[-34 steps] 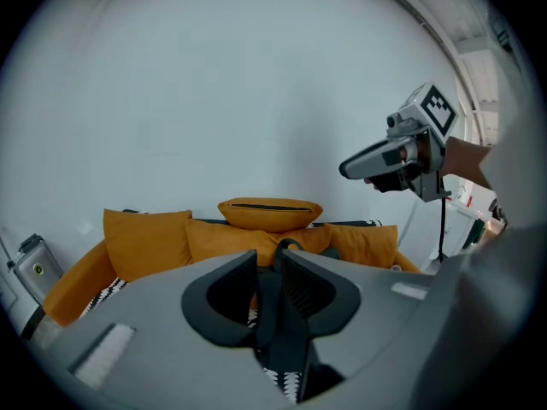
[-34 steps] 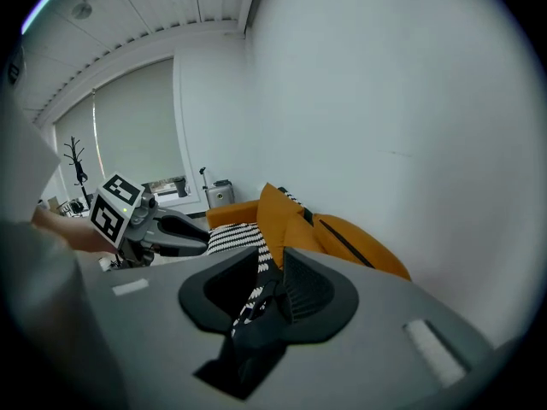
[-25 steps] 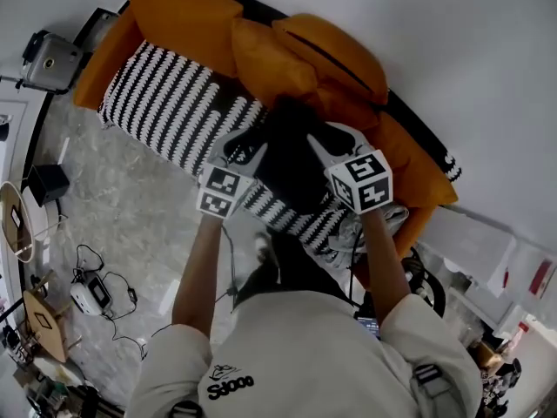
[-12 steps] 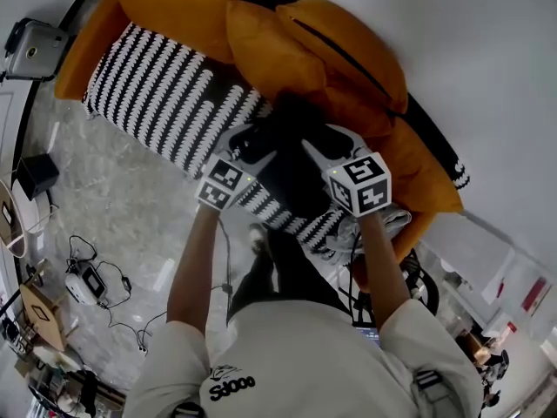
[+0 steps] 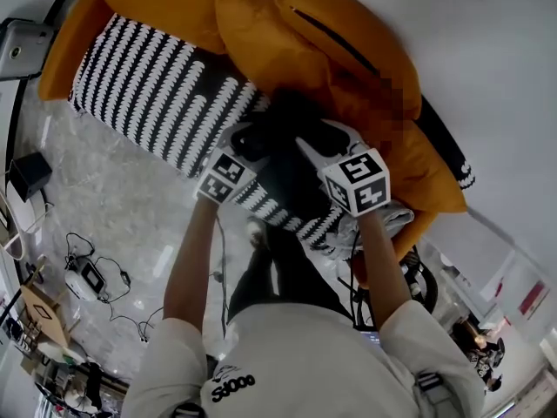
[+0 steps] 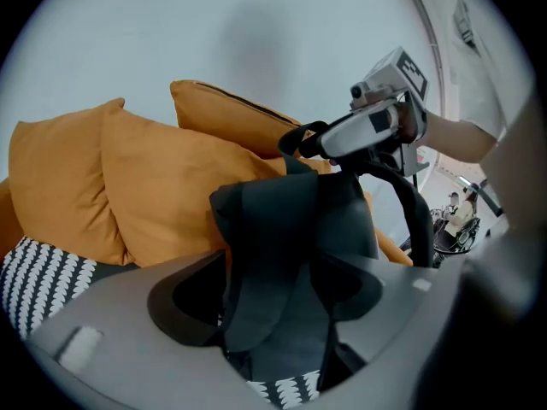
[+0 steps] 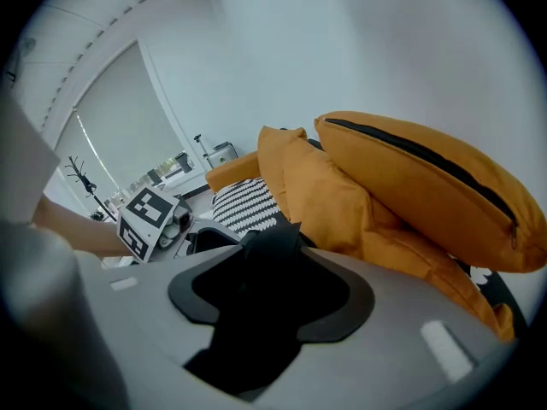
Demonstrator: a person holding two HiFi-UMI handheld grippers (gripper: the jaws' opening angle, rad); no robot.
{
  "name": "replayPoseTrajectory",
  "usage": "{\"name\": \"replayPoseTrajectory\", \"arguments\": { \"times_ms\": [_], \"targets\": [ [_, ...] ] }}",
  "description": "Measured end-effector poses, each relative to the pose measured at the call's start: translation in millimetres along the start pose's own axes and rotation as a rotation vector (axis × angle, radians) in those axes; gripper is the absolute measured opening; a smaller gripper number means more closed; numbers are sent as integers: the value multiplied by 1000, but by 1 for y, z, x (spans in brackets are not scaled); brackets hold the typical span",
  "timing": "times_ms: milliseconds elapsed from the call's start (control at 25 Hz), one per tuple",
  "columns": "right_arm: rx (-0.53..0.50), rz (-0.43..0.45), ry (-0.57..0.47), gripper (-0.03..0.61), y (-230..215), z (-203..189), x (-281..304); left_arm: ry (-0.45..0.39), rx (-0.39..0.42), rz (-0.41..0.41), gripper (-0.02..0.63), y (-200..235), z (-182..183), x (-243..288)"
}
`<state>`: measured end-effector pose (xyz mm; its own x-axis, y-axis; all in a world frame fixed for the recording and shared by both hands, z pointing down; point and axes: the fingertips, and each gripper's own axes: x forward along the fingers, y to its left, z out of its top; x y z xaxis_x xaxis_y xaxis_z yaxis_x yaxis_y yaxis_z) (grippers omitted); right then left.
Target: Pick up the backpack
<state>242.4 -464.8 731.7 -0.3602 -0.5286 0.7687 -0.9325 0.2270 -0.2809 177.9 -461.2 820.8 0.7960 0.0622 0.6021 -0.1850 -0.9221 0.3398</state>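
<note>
The black backpack (image 5: 287, 159) stands on the sofa's black-and-white seat (image 5: 148, 85), leaning towards the orange cushions (image 5: 348, 50). My left gripper (image 5: 246, 138) is at its left side and my right gripper (image 5: 326, 138) at its right. The left gripper's (image 6: 273, 314) jaws are opening, with a black shoulder strap (image 6: 265, 263) hanging loosely in the wide gap. The right gripper's (image 7: 269, 301) jaws are opening too, and black backpack fabric (image 7: 256, 272) fills the space between them. Most of the backpack's lower body is hidden behind the grippers.
Orange cushions are stacked behind and to the right of the backpack. A grey bundle (image 5: 387, 220) lies at the seat's right end. On the marble floor to the left are cables and a small device (image 5: 87, 277), a black box (image 5: 30, 174) and a grey case (image 5: 22, 50).
Both grippers and the backpack have sunk towards the sofa seat. The backpack now rests lower against the cushions.
</note>
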Motion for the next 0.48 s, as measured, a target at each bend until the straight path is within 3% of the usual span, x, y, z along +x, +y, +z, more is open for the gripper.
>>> {"name": "replayPoseTrajectory", "arguments": {
  "times_ms": [280, 400, 480],
  "targets": [
    [-44, -10, 76, 161, 1, -7, 7, 9, -5, -22, 293, -1, 3, 9],
    [-49, -11, 77, 146, 4, -8, 3, 4, -41, 14, 256, -4, 3, 5],
    [-38, 5, 60, 97, 11, -8, -1, -3, -65, 47, 227, -6, 2, 0]
  ]
}}
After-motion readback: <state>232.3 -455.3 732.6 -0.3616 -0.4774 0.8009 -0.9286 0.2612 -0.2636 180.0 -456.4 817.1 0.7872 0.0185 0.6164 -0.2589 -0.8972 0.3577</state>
